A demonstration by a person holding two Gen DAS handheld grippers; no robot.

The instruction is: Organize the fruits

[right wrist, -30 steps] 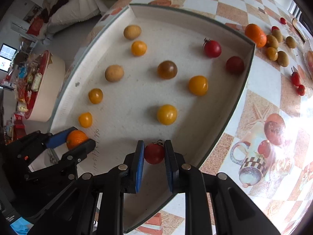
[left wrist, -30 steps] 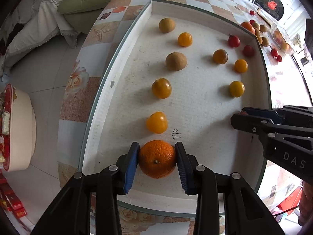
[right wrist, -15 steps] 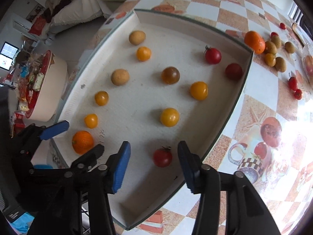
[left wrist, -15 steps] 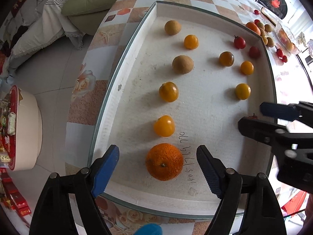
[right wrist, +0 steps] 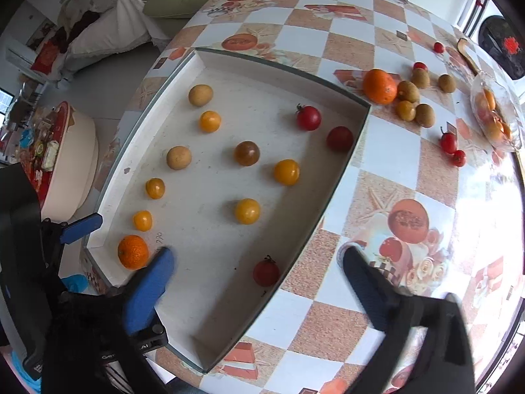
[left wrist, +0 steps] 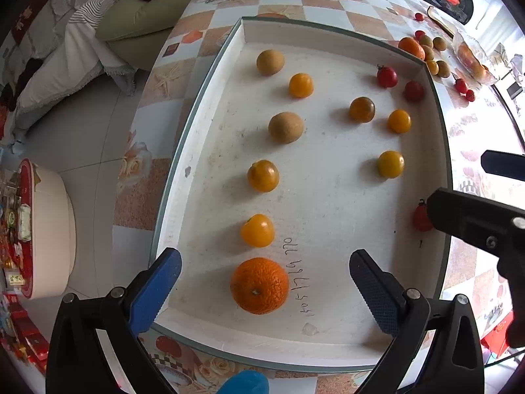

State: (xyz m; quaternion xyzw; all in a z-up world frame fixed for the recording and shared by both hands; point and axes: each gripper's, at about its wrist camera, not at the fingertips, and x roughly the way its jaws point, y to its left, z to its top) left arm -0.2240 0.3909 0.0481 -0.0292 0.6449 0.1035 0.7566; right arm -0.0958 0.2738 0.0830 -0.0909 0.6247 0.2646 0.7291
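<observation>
1. Left wrist view: the left gripper (left wrist: 264,282) has its jaws spread wide and holds nothing. The orange (left wrist: 260,285) sits on the floor of the white tray (left wrist: 210,105) at its near end, midway between the two blue pads (left wrist: 154,290), touching neither.
2. In the same view a column of fruit runs away from the orange toward the far end: a yellow tomato (left wrist: 257,230) just beyond it, another, then two brown fruits. A second column lies along the right side.
3. The right gripper (left wrist: 472,197) enters from the right, and a red tomato (left wrist: 421,218) shows half-hidden just behind its lower finger, close to the tray's right wall.
4. Right wrist view: the right gripper (right wrist: 259,272) is also fully apart and empty. The red tomato (right wrist: 265,272) rests on the tray floor between the fingers, beside the right wall, clear of both.
5. The fruit not yet in the tray, a second orange (right wrist: 379,86) with small brown fruits (right wrist: 415,100) and cherry tomatoes (right wrist: 452,149), lies on the table (right wrist: 377,161) far and to the right. That pile is nearer the right gripper, so I judge it the likelier one to fetch next.
</observation>
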